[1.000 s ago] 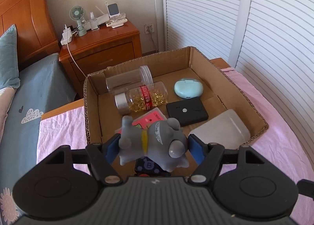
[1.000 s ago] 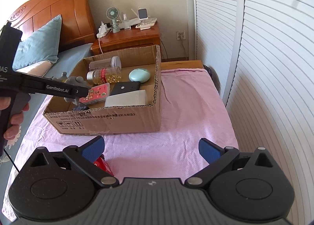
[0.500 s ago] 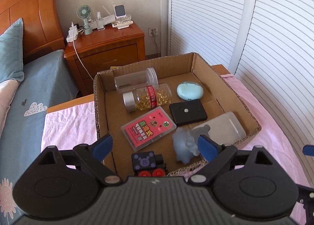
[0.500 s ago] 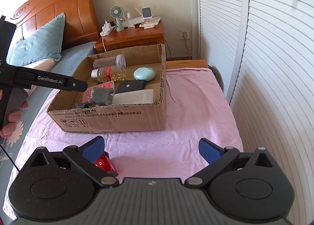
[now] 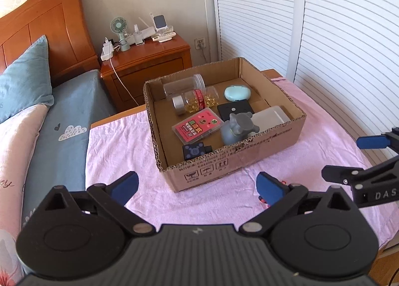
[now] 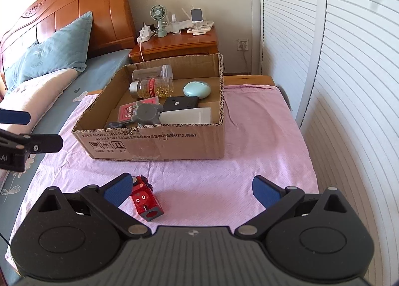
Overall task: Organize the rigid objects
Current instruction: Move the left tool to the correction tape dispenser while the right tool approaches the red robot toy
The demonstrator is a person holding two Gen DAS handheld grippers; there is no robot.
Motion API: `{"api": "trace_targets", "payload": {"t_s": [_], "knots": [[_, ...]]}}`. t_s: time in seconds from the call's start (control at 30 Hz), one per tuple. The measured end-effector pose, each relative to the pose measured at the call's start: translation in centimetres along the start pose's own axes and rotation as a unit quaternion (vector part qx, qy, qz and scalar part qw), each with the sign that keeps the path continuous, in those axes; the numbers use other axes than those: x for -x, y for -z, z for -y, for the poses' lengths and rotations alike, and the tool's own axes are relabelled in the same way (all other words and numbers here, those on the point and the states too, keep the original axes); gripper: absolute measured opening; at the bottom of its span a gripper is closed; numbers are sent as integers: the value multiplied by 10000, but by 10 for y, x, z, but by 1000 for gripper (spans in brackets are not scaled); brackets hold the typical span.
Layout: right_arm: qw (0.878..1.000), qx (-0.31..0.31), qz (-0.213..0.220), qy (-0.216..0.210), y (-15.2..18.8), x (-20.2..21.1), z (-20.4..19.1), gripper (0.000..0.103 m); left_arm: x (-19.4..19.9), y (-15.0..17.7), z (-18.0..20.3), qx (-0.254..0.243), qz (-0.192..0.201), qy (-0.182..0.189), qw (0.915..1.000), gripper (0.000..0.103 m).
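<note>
The small red toy train [image 6: 146, 198] with a round face lies at lower left on the pink cloth, touching the wide-open, empty right claw [image 6: 192, 190]. The left claw [image 5: 197, 186] gapes empty too.

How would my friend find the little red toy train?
Look at the pink cloth in front of the cardboard box. The red toy train lies there beside the right gripper, the only toy outside the box.
</note>
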State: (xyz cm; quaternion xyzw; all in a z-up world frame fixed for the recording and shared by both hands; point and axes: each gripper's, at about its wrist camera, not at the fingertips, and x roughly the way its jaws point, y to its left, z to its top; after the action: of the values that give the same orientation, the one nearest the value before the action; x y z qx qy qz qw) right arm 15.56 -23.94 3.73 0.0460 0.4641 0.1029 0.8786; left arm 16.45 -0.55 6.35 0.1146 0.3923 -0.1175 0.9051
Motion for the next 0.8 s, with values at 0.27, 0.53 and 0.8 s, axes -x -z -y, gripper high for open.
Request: {"api": "trace_targets", "payload": {"t_s": [0.27,0.53,0.8], "knots": [[9989,445,-129,-44,17,-15,-15,103,-10,57,10,305,143,-407,9986,101],[9945,970,-364,-150,33,-42,-33,103,-31,87,5,755,-211,-480,9958,101],[9960,647,-616,-86,35,-71,-33,103,-33,96,4,706,-256,-296,9967,101]]}}
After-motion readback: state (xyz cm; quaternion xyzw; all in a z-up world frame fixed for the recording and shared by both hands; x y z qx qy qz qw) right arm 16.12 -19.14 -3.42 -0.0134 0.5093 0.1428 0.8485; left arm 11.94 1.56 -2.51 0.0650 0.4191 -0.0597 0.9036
